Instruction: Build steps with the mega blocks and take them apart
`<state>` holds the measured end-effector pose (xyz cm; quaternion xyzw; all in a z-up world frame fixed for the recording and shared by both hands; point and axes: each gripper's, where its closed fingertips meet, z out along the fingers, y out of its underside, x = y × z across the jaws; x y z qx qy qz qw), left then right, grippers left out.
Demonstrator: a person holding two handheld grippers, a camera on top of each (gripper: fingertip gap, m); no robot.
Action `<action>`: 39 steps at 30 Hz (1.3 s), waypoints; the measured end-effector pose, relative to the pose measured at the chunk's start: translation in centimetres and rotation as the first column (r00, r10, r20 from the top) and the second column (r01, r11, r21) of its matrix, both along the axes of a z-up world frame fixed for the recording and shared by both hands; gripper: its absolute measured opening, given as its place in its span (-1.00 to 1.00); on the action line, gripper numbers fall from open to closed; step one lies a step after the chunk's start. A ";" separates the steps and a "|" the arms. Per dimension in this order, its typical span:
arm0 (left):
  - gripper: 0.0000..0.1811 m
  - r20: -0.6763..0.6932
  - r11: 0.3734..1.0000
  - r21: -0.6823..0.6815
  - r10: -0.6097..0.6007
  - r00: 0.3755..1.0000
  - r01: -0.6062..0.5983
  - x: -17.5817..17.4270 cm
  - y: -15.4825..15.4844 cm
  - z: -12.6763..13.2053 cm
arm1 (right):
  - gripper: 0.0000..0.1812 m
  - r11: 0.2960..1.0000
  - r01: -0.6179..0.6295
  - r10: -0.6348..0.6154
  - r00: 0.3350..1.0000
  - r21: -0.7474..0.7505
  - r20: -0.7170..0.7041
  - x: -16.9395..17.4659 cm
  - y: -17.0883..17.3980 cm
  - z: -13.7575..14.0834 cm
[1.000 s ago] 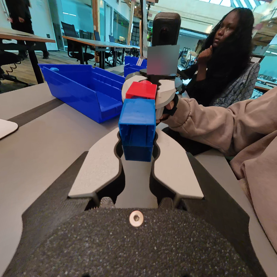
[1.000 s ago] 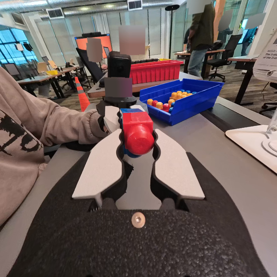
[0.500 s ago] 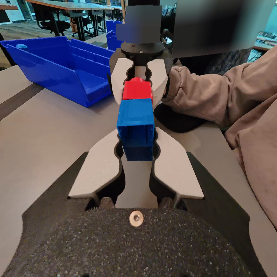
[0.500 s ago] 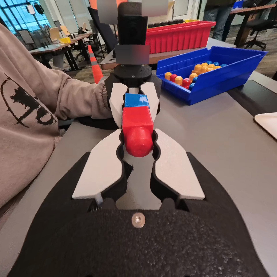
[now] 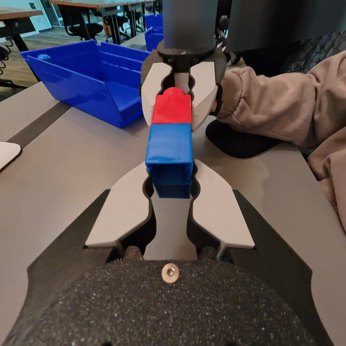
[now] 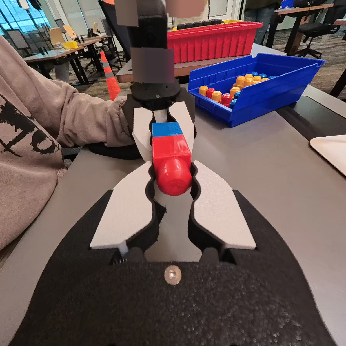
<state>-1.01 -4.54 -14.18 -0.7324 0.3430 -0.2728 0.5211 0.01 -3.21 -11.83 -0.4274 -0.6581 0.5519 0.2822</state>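
grey table [image 5: 74, 168] | left gripper [image 5: 170, 174] jaws clamp blue block [image 5: 169, 148] | right gripper [image 6: 173, 174] jaws clamp red block [image 6: 170, 149]

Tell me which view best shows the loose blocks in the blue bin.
The right wrist view: the bin faces the camera with its open side, showing orange, red and blue blocks inside. The left wrist view shows the bin from the other side, with only one blue piece at its far corner.
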 end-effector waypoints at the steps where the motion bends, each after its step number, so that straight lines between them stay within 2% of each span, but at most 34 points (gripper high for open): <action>1: -0.59 0.022 1.000 0.010 0.004 1.000 -0.004 0.0 0.1 0.3 | -0.61 1.000 0.007 -0.007 1.000 -0.010 -0.018 -0.1 0.1 0.3; 4: -0.59 0.161 0.999 0.043 -0.002 0.987 -0.005 0.2 0.2 2.4 | -0.61 0.998 0.024 -0.029 0.995 -0.056 -0.091 0.0 0.3 1.9; 6: -0.59 0.248 0.998 0.068 -0.013 0.969 -0.004 0.1 0.0 3.9 | -0.52 0.994 0.035 -0.050 0.988 -0.102 -0.149 0.2 0.5 3.5; 10: -0.59 0.296 0.996 0.086 0.005 0.955 -0.032 -0.7 0.0 4.6 | -0.56 0.991 0.071 -0.093 0.975 -0.115 -0.202 0.9 1.5 4.8; 15: -0.59 0.299 0.994 0.101 -0.004 0.954 -0.028 -0.4 -0.1 4.8 | -0.63 0.992 0.070 -0.092 0.970 -0.103 -0.226 0.6 0.7 5.3; 22: -0.59 0.291 0.994 0.108 -0.011 0.957 -0.022 -0.2 -0.3 4.9 | -0.64 0.988 0.066 -0.102 0.958 -0.140 -0.268 0.8 0.5 6.6; 27: -0.59 0.292 0.995 0.096 -0.029 0.956 0.001 0.3 -0.4 4.7 | -0.65 0.995 0.060 -0.077 0.968 -0.077 -0.241 1.2 0.1 6.6; 29: -0.56 0.291 0.992 0.117 0.017 0.956 -0.053 -0.1 0.2 4.7 | -0.66 0.996 0.072 -0.080 0.975 -0.043 -0.208 1.5 0.3 6.8; 32: -0.64 0.253 0.972 0.152 0.137 0.958 -0.179 -2.1 1.4 4.4 | -0.68 0.987 0.154 -0.145 0.974 0.038 -0.173 3.1 2.7 8.6; 36: -1.00 0.301 0.890 0.222 0.327 0.896 -0.399 -6.3 2.5 5.6 | -0.68 0.920 0.325 -0.314 0.946 0.221 -0.083 6.8 9.2 11.7; 39: -1.00 0.302 0.817 0.280 0.423 0.854 -0.504 -8.5 2.7 6.5 | -0.67 0.842 0.397 -0.437 0.899 0.365 0.033 9.6 14.9 13.6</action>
